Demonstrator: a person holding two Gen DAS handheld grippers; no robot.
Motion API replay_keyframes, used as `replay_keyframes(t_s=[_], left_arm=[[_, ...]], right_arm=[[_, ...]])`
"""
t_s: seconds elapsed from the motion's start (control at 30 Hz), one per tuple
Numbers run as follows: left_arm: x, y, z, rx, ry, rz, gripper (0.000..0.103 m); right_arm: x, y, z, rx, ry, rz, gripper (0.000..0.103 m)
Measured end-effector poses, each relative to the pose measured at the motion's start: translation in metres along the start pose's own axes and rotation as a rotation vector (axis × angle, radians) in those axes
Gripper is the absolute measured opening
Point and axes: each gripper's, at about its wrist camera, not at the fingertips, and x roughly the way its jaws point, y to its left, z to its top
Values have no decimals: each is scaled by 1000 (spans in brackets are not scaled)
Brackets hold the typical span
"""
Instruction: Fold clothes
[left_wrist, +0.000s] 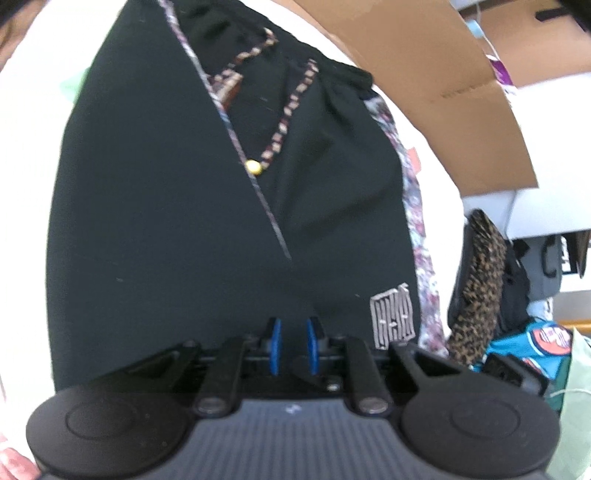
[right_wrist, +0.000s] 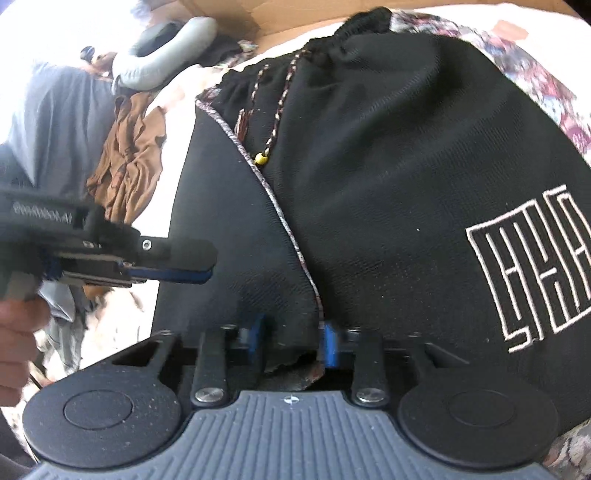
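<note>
One garment dominates both views: black shorts (left_wrist: 177, 192) are spread flat on a pale surface (left_wrist: 26, 140), stretching straight ahead of both grippers, with the gathered waistband (right_wrist: 354, 33) at the far end and the hem closest to the jaws. The long axis of the shorts is seen running directly away from each gripper. A floral lining (left_wrist: 413, 206) is exposed along the right-hand edge, and a folded-over edge is traced diagonally across the cloth toward the near hem.

Off to the far right of the left gripper, cardboard boxes (left_wrist: 436, 85) are seen; to the left of the right gripper, a brown garment (right_wrist: 129, 162) is heaped.

An embroidered white emblem (right_wrist: 535, 266) is found just ahead and right of the right gripper. A patterned drawstring (left_wrist: 291, 110) with a yellow bead (right_wrist: 261, 159) is laid down the middle, well ahead of both.

The right gripper (right_wrist: 293, 343) is placed at the near hem, jaws partly closed around the folded edge, cloth gathered between the blue pads (right_wrist: 330, 345); whether it is firmly pinched cannot be told. The left gripper (right_wrist: 177, 266) is seen beside the left edge of the shorts, above the cloth, jaws nearly closed and apparently holding nothing.

The right hand is judged nearer the hem, so a lengthwise fold toward the waistband would be led from there.
</note>
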Motion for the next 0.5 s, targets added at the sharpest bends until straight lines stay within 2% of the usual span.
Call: replay_keyframes(t_s=[0.1, 0.27, 0.43, 0.5], left_arm=[[-1, 5, 1, -3, -9, 30, 15], [2, 4, -1, 11, -5, 56, 16], [7, 3, -4, 20, 11, 68, 16], [9, 4, -5, 18, 14, 73, 17]], right_arm=[[-4, -1, 1, 5, 3, 12, 9], [-18, -6, 3, 47, 5, 28, 9], [-12, -22, 4, 188, 25, 85, 15], [-6, -27, 4, 223, 33, 103, 32]])
